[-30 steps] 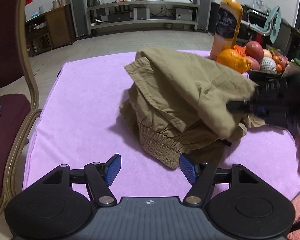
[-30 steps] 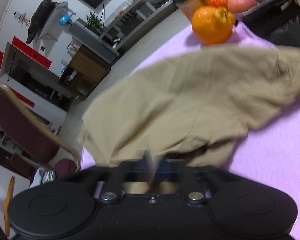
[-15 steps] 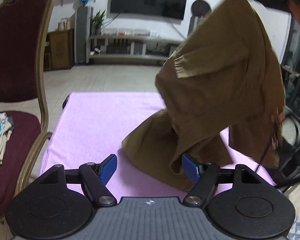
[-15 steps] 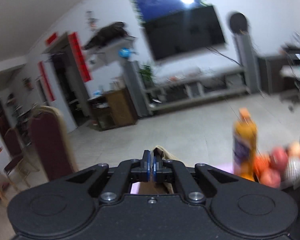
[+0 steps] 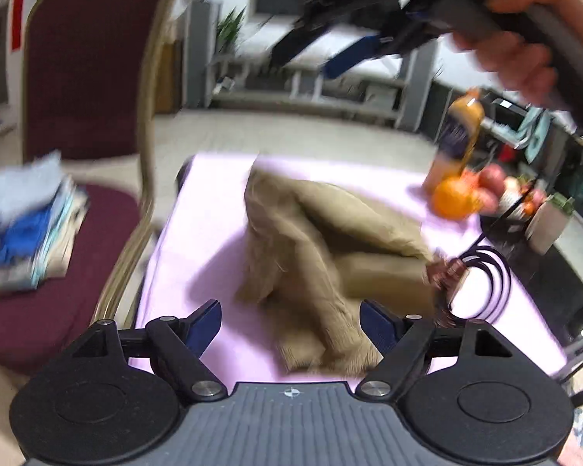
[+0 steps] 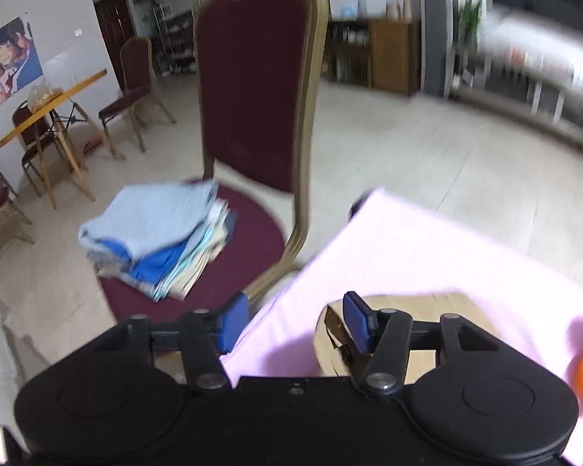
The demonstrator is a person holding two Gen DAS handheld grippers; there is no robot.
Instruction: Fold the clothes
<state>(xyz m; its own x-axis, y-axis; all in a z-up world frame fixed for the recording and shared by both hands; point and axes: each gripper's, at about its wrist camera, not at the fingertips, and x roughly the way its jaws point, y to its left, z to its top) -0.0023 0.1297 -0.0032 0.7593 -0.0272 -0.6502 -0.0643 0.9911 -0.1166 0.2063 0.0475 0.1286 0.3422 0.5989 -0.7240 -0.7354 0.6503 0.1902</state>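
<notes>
- Khaki trousers (image 5: 322, 248) lie crumpled in a soft heap mid-way across the pink towel-covered table (image 5: 213, 209), elastic ribbed waistband nearest the left gripper (image 5: 291, 322).
- Left gripper: jaws spread wide, empty, just short of the heap.
- Right gripper (image 6: 293, 326): released, high above the table.
- Judgement: pinch the waistband corners and spread the cloth flat before creasing.
- Folded stack (image 6: 155, 233) rests on the chair (image 6: 252, 89) beside the table.

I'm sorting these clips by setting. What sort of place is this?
Probably a home living or dining room: a padded chair holding a stack of folded clothes, a pink-covered table with fruit and a juice bottle, and a shelf unit along the far wall.
</notes>
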